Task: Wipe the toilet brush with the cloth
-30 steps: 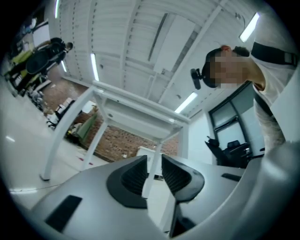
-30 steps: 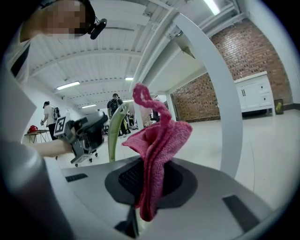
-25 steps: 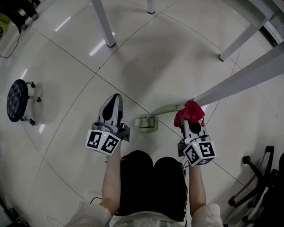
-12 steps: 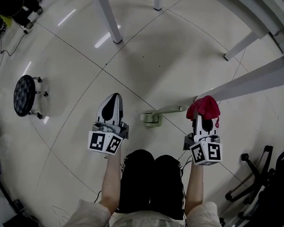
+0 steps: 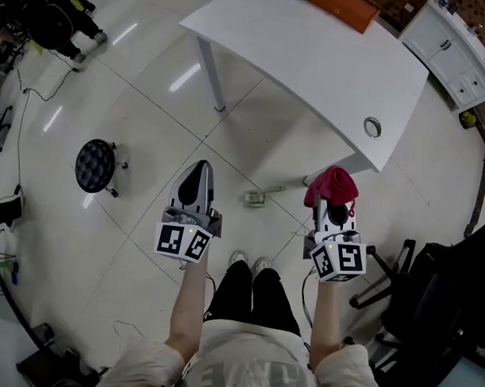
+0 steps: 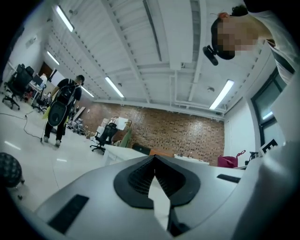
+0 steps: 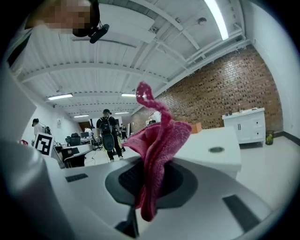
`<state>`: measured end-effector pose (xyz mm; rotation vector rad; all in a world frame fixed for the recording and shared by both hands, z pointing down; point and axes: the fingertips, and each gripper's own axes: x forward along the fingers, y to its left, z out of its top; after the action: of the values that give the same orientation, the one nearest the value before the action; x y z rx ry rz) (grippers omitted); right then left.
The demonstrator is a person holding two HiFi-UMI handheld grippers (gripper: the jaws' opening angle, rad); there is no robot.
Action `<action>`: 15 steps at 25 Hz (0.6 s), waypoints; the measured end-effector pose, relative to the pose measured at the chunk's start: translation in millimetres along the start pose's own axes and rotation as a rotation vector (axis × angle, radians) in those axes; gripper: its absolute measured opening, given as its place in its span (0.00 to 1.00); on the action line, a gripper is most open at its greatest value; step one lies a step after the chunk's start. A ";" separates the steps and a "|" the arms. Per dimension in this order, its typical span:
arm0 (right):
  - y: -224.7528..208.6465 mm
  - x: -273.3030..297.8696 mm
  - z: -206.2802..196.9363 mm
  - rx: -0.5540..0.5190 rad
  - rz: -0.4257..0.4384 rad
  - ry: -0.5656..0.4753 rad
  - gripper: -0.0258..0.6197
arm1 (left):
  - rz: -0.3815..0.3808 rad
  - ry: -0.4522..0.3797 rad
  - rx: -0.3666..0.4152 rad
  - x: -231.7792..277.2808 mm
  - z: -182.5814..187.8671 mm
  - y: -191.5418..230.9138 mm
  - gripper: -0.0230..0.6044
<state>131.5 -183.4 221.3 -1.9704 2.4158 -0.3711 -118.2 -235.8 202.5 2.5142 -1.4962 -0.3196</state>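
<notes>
Toilet brush (image 5: 256, 199): it lies on the floor tiles just off the near corner of the white table (image 5: 311, 56), with its pale handle angled toward that corner. It is well apart from both of your grippers.

Cloth (image 5: 332, 184): a red-pink cloth, bunched up and seen in the head view against the table's near corner. Your right gripper (image 5: 332, 209) is clamped on it. In the right gripper view the fabric stands up from between the jaws and one fold hangs down over them.

Left gripper (image 5: 197, 168): you hold it left of the table's near corner. The jaws are together with nothing between them.

Surroundings: a round cable hole (image 5: 373, 127) sits in the tabletop near that corner. A dark round stool (image 5: 95, 165) stands on the floor left of the table, well apart from it.
</notes>
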 end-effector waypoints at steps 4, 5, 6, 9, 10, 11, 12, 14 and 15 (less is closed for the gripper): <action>43.6 -38.1 94.3 -0.004 0.019 -0.024 0.09 | -0.033 -0.023 0.022 -14.8 104.2 -23.7 0.04; 46.0 -45.9 105.0 0.006 0.016 -0.034 0.09 | -0.040 -0.033 0.017 -19.2 116.6 -26.7 0.04; 47.0 -53.0 112.1 0.022 0.010 -0.045 0.09 | -0.046 -0.047 0.009 -23.9 126.3 -29.1 0.04; 54.3 -84.5 116.0 0.048 0.002 -0.068 0.09 | -0.048 -0.080 0.003 -52.5 144.0 -40.9 0.04; 56.7 -95.8 115.6 0.052 -0.001 -0.073 0.09 | -0.049 -0.091 0.002 -62.8 148.4 -47.5 0.04; 59.4 -107.6 114.8 0.058 -0.005 -0.076 0.09 | -0.054 -0.103 0.000 -74.0 152.5 -55.7 0.04; 63.9 -122.7 112.4 0.062 -0.010 -0.075 0.09 | -0.061 -0.109 0.000 -89.1 154.6 -65.7 0.04; 76.6 -161.9 104.2 0.044 -0.017 -0.065 0.09 | -0.069 -0.107 0.003 -130.0 152.9 -87.1 0.04; 83.0 -182.7 101.5 0.030 -0.017 -0.066 0.09 | -0.070 -0.110 0.004 -151.2 152.4 -97.7 0.04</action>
<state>105.3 -9.9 80.6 -1.9599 2.3417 -0.3346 -149.9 -65.8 42.1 2.5950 -1.4498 -0.4744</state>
